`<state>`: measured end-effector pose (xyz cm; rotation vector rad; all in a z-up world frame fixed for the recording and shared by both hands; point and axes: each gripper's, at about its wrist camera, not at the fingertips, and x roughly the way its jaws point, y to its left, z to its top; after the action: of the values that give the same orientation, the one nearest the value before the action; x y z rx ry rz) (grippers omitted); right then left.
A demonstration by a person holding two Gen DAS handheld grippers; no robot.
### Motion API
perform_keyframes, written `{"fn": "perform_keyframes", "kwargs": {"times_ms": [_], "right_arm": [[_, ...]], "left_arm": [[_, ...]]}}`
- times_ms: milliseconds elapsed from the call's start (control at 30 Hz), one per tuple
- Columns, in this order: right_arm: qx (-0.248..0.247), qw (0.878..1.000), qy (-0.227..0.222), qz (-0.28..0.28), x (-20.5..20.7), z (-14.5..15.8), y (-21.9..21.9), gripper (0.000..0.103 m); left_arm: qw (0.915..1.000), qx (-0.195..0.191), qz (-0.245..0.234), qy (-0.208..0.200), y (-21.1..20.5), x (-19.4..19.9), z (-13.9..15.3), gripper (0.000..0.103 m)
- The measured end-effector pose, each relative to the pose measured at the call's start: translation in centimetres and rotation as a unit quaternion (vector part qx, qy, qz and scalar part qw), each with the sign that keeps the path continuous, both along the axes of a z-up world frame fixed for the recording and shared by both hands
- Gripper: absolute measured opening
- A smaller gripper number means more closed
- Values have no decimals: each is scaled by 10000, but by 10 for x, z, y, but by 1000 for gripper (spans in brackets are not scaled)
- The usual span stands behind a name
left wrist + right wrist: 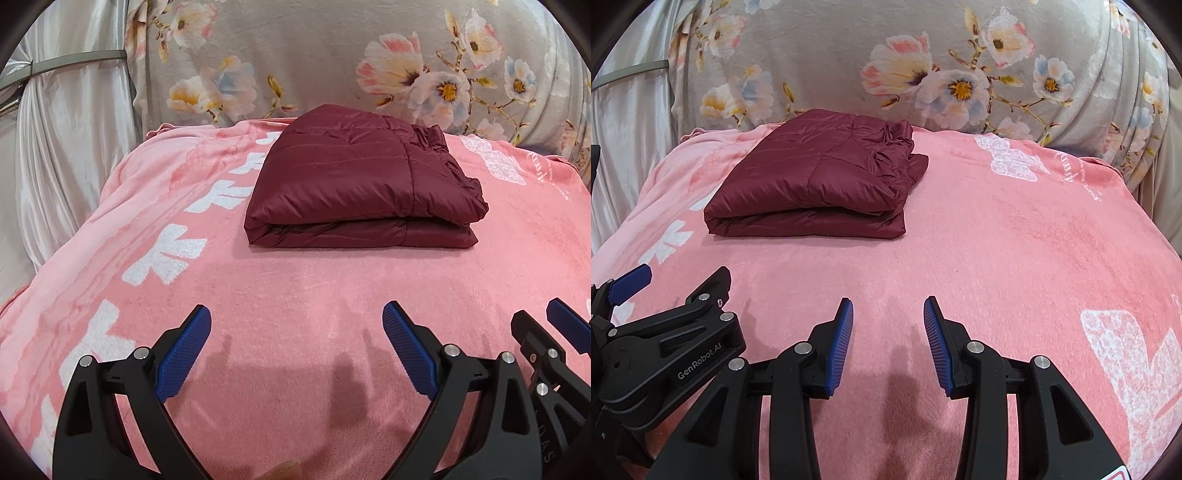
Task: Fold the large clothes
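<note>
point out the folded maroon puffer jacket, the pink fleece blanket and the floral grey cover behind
folded maroon puffer jacket (343, 173), left wrist view, top panel
pink fleece blanket (1015, 236), right wrist view, bare middle
floral grey cover (831, 74), right wrist view, plain patch

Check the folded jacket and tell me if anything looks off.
Mostly tidy. The maroon jacket lies folded flat on the pink blanket, but its right edge is bunched and ruffled, not square like the left. Nothing else stands out.

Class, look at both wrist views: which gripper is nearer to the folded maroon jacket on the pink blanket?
Left, slightly. The jacket lies almost straight ahead of the left gripper; from the right gripper it sits ahead and off to the left. Neither touches it.
</note>
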<state>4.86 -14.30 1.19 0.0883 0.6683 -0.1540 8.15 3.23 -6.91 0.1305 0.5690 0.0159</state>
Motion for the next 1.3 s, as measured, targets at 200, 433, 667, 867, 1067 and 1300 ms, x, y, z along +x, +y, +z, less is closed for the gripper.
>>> {"fn": "perform_keyframes", "kwargs": {"times_ms": [200,433,667,867,1067,1300], "right_arm": [[-9,10000,20,4,1,0,0,40],[-18,10000,31,10,0,0,0,40],[-30,10000,27,6,1,0,1,40],[-91,9999,27,33,0,-1,0,40],[-97,9999,26,41,1,-1,0,40],[-91,9999,23,48,0,-1,-1,40]], "left_arm": [[10000,22,-28,-34,-2,-1,2,92],[10000,40,-66,-19,-3,-2,2,91],[10000,53,-68,-12,-4,0,1,91],[9999,59,-104,-3,-5,0,1,91],[9999,70,-150,-5,-6,0,0,91],[9999,70,-154,-6,-6,0,0,91]]}}
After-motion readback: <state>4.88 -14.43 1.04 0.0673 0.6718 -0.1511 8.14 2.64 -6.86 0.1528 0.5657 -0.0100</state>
